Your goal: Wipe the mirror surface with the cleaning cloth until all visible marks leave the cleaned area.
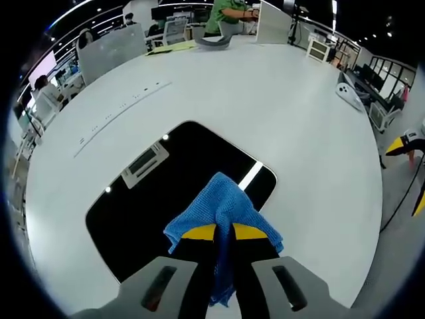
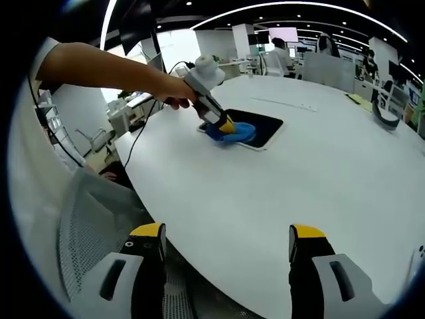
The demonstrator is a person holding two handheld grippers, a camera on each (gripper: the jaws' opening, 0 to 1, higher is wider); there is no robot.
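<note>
We are wiping the mirror (image 1: pixel 159 199) with the cloth (image 1: pixel 222 212) squeezed in our left tool (image 1: pixel 224 232); next, we rub across more of it. Our right tool (image 2: pixel 226 242) is hanging open, away from the mirror.

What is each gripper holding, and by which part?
The left gripper pinches the cloth by a bunched fold near its middle, over the mirror. The right gripper holds nothing.

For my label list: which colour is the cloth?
Blue; the cloth shows best in the left gripper view.
</note>
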